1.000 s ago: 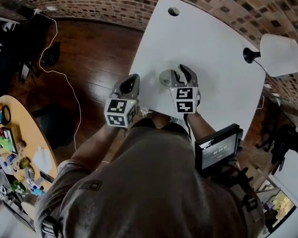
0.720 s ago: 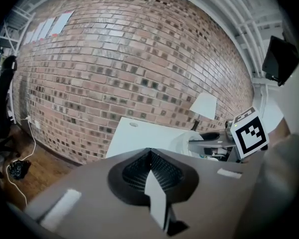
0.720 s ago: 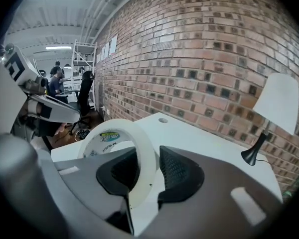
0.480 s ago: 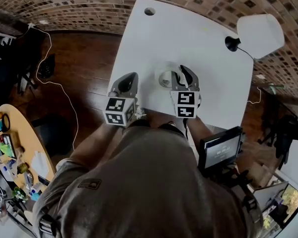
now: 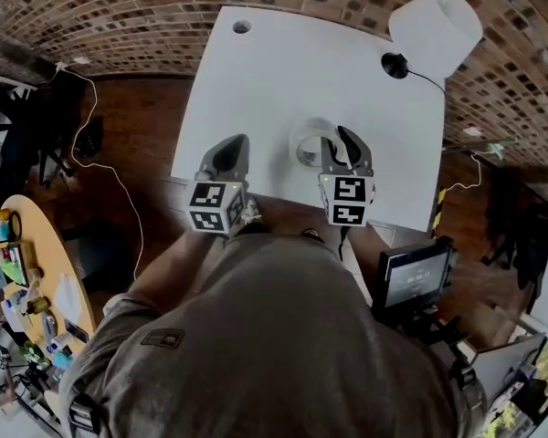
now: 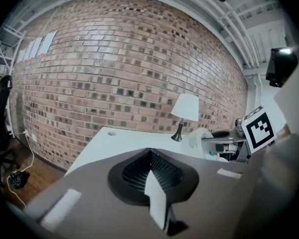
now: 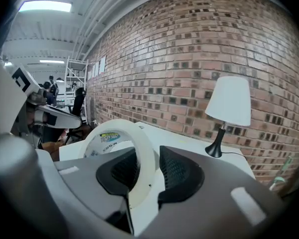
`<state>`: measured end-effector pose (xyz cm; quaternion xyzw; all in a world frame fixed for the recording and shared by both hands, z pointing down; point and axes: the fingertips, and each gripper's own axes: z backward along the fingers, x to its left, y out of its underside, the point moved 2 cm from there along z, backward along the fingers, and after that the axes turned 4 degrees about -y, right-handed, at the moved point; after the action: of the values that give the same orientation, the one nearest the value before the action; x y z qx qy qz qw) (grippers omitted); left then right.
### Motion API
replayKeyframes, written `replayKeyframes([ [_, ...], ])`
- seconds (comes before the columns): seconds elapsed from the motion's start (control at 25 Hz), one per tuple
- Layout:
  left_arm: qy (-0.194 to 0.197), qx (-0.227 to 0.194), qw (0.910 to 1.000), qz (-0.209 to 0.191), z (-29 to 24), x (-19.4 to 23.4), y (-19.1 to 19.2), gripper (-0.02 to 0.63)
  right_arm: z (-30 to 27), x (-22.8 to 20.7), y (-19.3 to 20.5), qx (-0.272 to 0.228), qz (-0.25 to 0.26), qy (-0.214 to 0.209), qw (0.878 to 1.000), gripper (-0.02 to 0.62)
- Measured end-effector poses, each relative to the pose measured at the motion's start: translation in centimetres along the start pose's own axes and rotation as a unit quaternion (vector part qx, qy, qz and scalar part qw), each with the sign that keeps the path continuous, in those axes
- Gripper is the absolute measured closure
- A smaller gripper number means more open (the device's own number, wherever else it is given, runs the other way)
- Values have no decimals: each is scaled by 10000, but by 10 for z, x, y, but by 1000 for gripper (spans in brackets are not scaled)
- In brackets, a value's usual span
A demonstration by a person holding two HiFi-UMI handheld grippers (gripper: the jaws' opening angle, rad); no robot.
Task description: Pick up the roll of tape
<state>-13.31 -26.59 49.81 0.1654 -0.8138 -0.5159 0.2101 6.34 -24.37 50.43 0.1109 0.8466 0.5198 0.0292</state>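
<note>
Right gripper [image 7: 147, 171]: jaws clamped on the off-white roll of tape [image 7: 132, 148]. The two black ribbed pads pinch the ring's wall, one on the hole side, one on the outer side.

Roll of tape: a broad, smooth, pale ring standing on edge between the jaws, most of its hoop rising above them. A round paper label with small coloured print shows in its opening, too small to read.

In the head view the roll [image 5: 309, 144] sits at the right gripper's [image 5: 340, 142] tips, over the near part of the white rectangular table [image 5: 256, 71]. Whether it clears the tabletop I cannot tell.

Left gripper [image 6: 150, 171]: jaws closed together, nothing between them. It is held to the left of the roll, apart from it, above the table's near edge [image 5: 228, 153].

White-shaded lamp on a black stand [image 5: 436, 30] at the table's far right corner. Red-brown brick wall [image 7: 189, 44] beyond.
</note>
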Motion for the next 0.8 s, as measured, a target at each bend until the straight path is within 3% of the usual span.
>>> replayKeyframes([
  [0.8, 17, -388, 9991, -165, 50, -168, 21, 604, 148, -73, 44, -572, -124, -81, 9983, 466],
])
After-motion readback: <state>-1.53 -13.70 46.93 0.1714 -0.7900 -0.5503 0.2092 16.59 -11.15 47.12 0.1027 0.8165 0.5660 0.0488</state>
